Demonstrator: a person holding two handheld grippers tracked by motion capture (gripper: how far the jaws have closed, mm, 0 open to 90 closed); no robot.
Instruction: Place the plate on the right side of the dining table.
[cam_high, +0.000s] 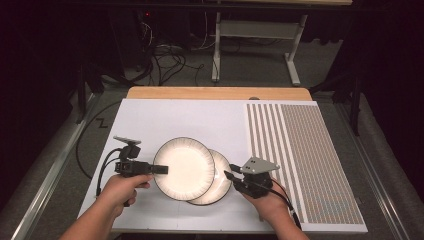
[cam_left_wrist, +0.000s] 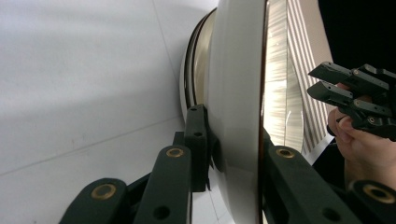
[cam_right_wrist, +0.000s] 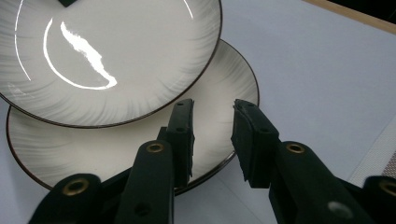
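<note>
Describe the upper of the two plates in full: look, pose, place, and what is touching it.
The upper plate is round and glossy, cream-white like glazed ceramic, with faint radial streaks toward a thin dark rim. It lies face up on the white table sheet, its right part overlapping the lower plate of the same pattern. The left gripper is shut on its left rim, one jaw above and one below. The right gripper stands open at the lower plate's edge, not touching the upper one.

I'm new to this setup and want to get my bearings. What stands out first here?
Two overlapping white plates: the upper plate lies partly over the lower plate, near the front of the white table. The left gripper clamps the upper plate's left rim. The right gripper, fingers apart, sits at the lower plate's right edge.
</note>
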